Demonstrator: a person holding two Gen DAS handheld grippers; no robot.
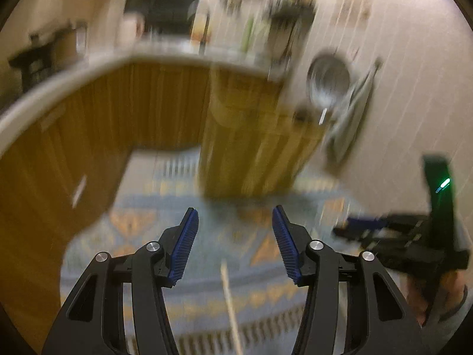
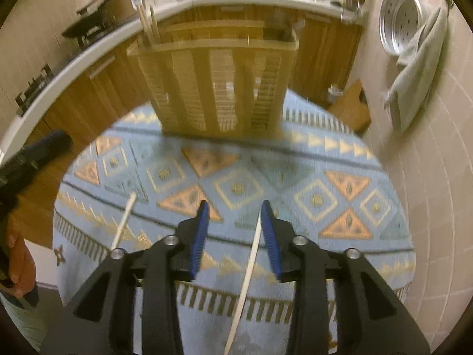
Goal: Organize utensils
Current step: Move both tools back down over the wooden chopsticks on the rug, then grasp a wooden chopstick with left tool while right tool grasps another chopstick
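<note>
Where the left wrist view is smeared by motion, only broad shapes read. Left tool (image 1: pixel 235 222): blue-padded fingers (image 1: pixel 186 245) spread wide apart, nothing between them. Below the gap a pale chopstick (image 1: pixel 229 298) lies on the patterned blue cloth (image 1: pixel 207 295) of the round bench. Beyond the fingertips stands the wooden utensil holder (image 1: pixel 251 136), a tall slatted box, blurred. Right of the holder, on the tiled wall, a metal colander (image 1: pixel 328 80) and a grey towel (image 1: pixel 351 112) hang side by side. Lower right of the holder, the right tool (image 1: pixel 354 230) enters as a dark shape with a green light above it; its finger spacing cannot be told from this view. Behind the holder runs a curved kitchen counter (image 1: pixel 74 80) over wood cabinet fronts.

Right wrist view, sharper. Right tool (image 2: pixel 235 216): fingers (image 2: pixel 199 236) parted with a clear gap. A white chopstick (image 2: pixel 246 281) runs up through the gap and lies close against the right-hand pad; whether it touches the pad cannot be told. It is not clamped. A second chopstick (image 2: pixel 124 222) lies on the cloth (image 2: pixel 295 177) to the near left of the holder, well apart from the first. The holder (image 2: pixel 215 82) stands at the far edge of the cloth, with two wooden sticks (image 2: pixel 147 23) upright in its left corner compartment. Colander (image 2: pixel 402 20) and towel (image 2: pixel 416 74) hang on the wall right of the holder. Left of the holder, at the frame edge, the left tool (image 2: pixel 32 156) shows as a dark blur.
</note>
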